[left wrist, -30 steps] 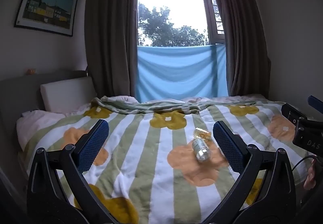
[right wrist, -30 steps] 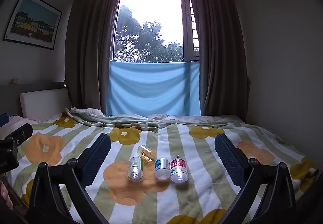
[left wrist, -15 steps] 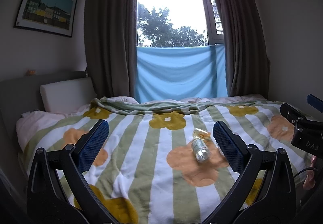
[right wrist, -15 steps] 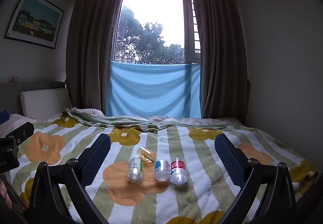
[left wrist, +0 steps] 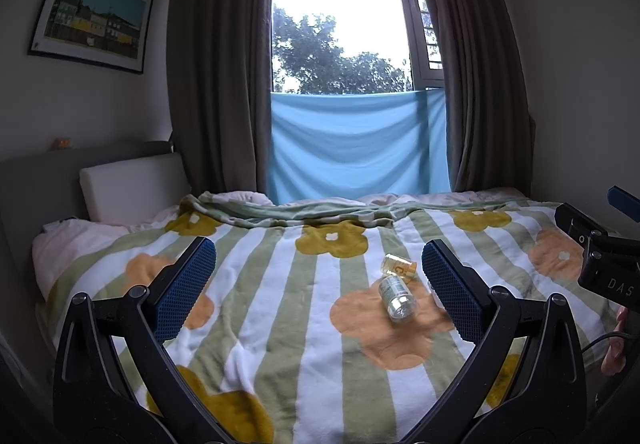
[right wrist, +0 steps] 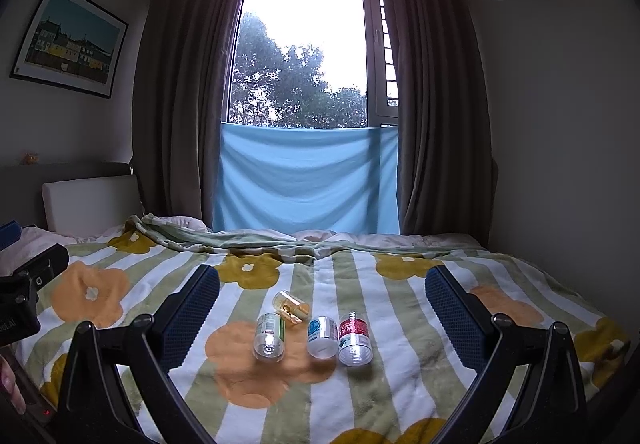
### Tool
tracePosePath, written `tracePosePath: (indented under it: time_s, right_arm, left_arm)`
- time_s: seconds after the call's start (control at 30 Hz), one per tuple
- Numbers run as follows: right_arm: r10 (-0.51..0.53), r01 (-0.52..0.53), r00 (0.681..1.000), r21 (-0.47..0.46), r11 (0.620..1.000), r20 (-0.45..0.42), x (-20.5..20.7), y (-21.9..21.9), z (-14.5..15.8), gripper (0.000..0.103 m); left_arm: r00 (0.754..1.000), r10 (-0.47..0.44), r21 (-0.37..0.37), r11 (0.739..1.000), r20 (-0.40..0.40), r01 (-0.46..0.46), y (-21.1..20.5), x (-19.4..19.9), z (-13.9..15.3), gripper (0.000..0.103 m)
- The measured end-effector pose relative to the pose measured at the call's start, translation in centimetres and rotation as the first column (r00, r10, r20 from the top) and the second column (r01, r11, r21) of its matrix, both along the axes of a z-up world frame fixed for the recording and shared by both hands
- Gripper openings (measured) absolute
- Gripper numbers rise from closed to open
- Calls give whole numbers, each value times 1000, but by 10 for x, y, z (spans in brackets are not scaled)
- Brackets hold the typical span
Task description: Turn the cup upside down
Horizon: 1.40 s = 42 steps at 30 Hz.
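Observation:
Several small clear plastic cups lie on their sides on the striped flower blanket (right wrist: pixel 400 384). In the right wrist view these are a green-label cup (right wrist: pixel 270 336), a yellowish cup (right wrist: pixel 291 306) behind it, a blue-label cup (right wrist: pixel 322 336) and a red-label cup (right wrist: pixel 354 336). My right gripper (right wrist: pixel 323 284) is open, hovering short of them, and holds nothing. The left wrist view shows only the green-label cup (left wrist: pixel 397 299) and the yellowish cup (left wrist: pixel 400 266), just inside the right finger. My left gripper (left wrist: pixel 318 264) is open and empty.
The bed fills the room up to a window with dark curtains (right wrist: pixel 180 103) and a blue cloth (right wrist: pixel 304 179). A white pillow (left wrist: pixel 132 187) leans on the headboard at left. The right gripper's black body (left wrist: pixel 600 256) shows at the left view's right edge.

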State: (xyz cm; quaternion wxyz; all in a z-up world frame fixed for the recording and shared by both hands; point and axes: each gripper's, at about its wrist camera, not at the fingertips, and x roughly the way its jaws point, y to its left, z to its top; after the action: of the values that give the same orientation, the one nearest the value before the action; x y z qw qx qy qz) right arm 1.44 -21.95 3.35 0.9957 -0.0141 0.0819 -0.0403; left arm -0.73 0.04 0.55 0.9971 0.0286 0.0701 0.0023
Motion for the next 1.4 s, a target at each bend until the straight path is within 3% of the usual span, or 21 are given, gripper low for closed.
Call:
tracePosePath:
  time_s: [1.4]
  right_arm:
    - [-20,20,1000,20,1000,0,-1,-2,-2,103]
  left_arm:
    - [1000,1,-7,1000,4,-1,-2,-3,-2,103]
